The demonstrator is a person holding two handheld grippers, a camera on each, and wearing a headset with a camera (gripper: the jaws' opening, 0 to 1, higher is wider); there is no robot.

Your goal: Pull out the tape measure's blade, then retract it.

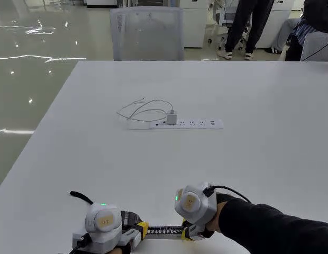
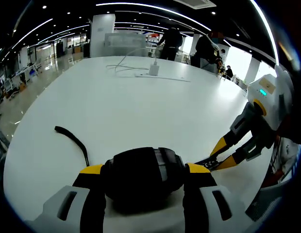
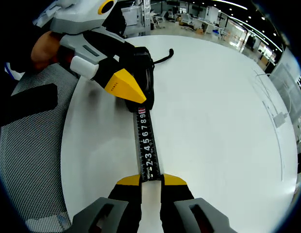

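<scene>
A black tape measure [image 2: 143,175] rests on the white table [image 1: 169,159], and my left gripper [image 2: 144,170] is shut on its body. Its black wrist strap [image 2: 73,139] trails off to the left. In the head view the left gripper [image 1: 133,233] sits at the table's near edge with the case [image 1: 130,218] in its jaws. A short length of blade [image 3: 146,145], numbered up to about 9, runs from the case [image 3: 140,73] to my right gripper [image 3: 151,179], which is shut on the blade's end. The right gripper [image 1: 186,232] is just right of the blade [image 1: 164,230].
A white power strip [image 1: 188,124] with a plugged-in charger and a loose white cable [image 1: 143,109] lies mid-table. A grey chair [image 1: 147,33] stands at the far edge, and people stand beyond it. A mesh chair seat [image 3: 31,160] is below the near edge.
</scene>
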